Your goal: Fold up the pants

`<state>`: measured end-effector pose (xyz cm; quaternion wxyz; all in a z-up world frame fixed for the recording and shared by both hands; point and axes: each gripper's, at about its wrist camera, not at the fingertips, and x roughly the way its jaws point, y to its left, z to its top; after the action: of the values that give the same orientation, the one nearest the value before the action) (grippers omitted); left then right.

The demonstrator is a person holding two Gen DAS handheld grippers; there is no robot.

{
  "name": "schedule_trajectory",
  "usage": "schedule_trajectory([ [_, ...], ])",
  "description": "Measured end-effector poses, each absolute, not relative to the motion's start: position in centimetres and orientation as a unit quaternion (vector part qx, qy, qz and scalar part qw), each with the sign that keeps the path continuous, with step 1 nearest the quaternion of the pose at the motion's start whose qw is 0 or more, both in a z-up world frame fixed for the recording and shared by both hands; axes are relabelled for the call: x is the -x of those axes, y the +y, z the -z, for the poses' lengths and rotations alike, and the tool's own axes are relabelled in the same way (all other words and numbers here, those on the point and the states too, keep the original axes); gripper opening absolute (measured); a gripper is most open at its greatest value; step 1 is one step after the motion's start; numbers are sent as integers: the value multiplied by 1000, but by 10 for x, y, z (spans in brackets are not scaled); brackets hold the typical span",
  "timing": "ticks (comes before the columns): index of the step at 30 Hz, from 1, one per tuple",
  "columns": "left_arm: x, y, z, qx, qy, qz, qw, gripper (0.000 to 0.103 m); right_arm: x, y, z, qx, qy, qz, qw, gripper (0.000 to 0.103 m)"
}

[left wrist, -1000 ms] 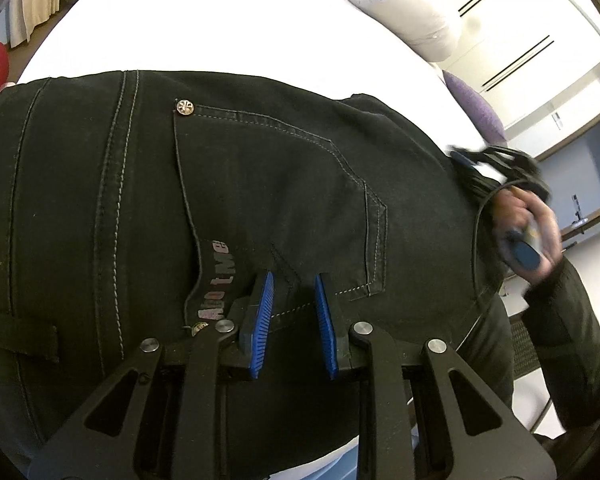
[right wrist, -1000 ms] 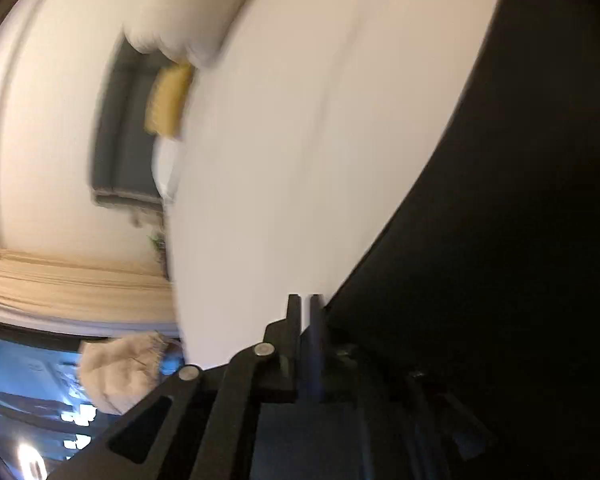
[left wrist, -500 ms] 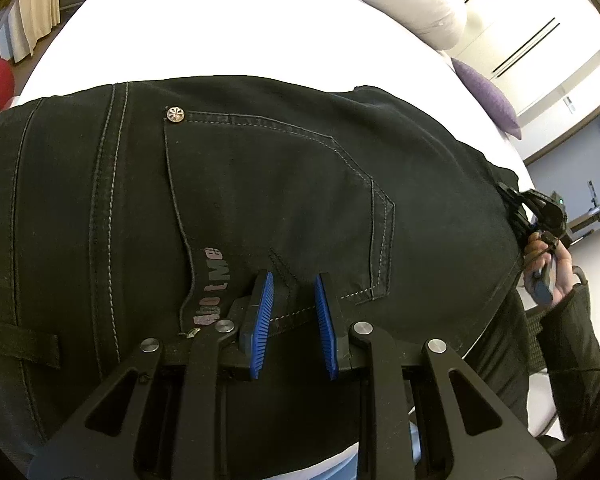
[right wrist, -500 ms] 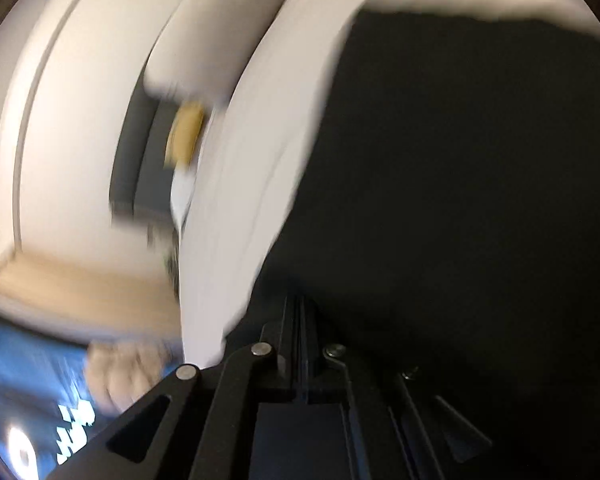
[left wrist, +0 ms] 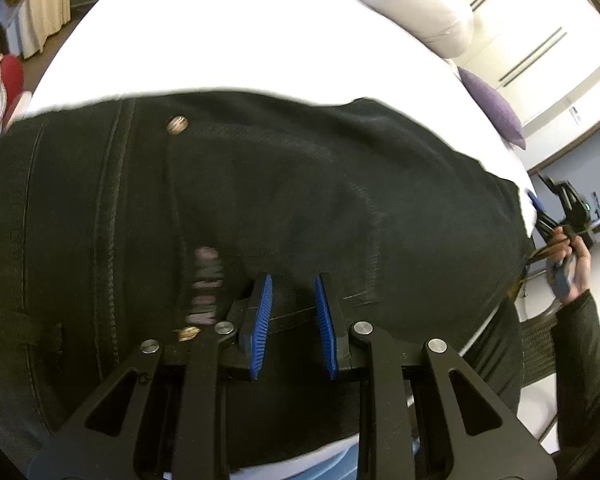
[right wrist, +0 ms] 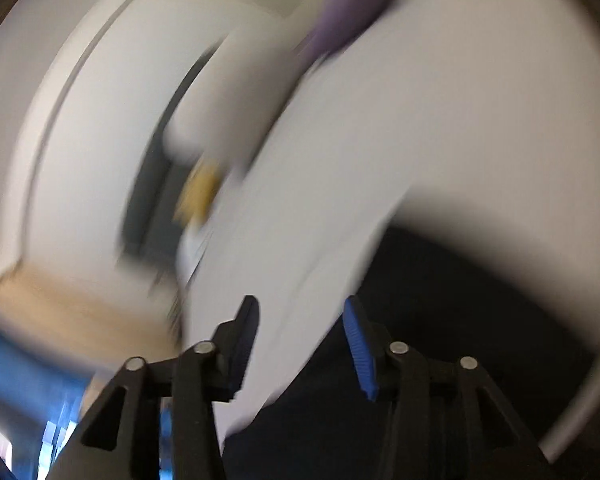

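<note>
Black pants [left wrist: 300, 200] spread flat across near edge of white bed [left wrist: 240, 32], pocket side up. Left gripper [left wrist: 292, 312] low over pocket seam, jaws narrow, apparently pinning cloth; contact unclear. Right gripper [right wrist: 304, 344] off right edge, jaws opening, nothing between, likely just released.

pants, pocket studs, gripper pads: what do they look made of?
Pants: black denim by the look, matte, with thick double-stitched seams and a jeans-style back pocket.
Pocket studs: probably metal, coppery and slightly shiny; blurred, so not certain.
Pads on the left gripper: blue, finely ribbed, matte, likely rubber or soft plastic; the look does not settle which.
</note>
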<state>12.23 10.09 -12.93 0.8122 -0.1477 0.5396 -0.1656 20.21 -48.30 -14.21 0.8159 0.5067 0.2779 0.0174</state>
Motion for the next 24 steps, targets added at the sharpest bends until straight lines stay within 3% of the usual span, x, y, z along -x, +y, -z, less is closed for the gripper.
schedule_trajectory([
  [5,-139,79,103,127,505,203,829,21,-259,-358,188,-464,409,-130,775,51],
  [6,-145,78,108,123,510,203,827,21,-267,-342,198,-458,422,-120,773,36],
  [8,-155,87,125,132,524,189,820,21,-271,-348,203,-465,417,-98,775,17],
  [10,-154,107,143,156,538,170,811,21,-263,-368,201,-496,404,-72,766,17],
  [11,-151,116,145,173,532,176,810,21,-244,-386,193,-485,396,-43,779,26],
  [12,-147,125,147,183,527,177,811,21,-228,-406,178,-455,388,-2,802,48],
  [13,-142,132,150,187,525,174,812,21,-209,-424,161,-431,376,28,820,60],
  [14,-139,139,150,193,521,172,813,21,-180,-432,145,-426,361,43,829,81],
  [15,-136,145,150,200,518,168,814,21,-161,-444,131,-429,338,55,836,87],
  [19,-133,139,140,194,513,159,821,21,-94,-488,103,-441,297,83,843,87],
  [24,-139,102,146,151,537,172,812,21,-35,-510,129,-521,277,144,795,83],
])
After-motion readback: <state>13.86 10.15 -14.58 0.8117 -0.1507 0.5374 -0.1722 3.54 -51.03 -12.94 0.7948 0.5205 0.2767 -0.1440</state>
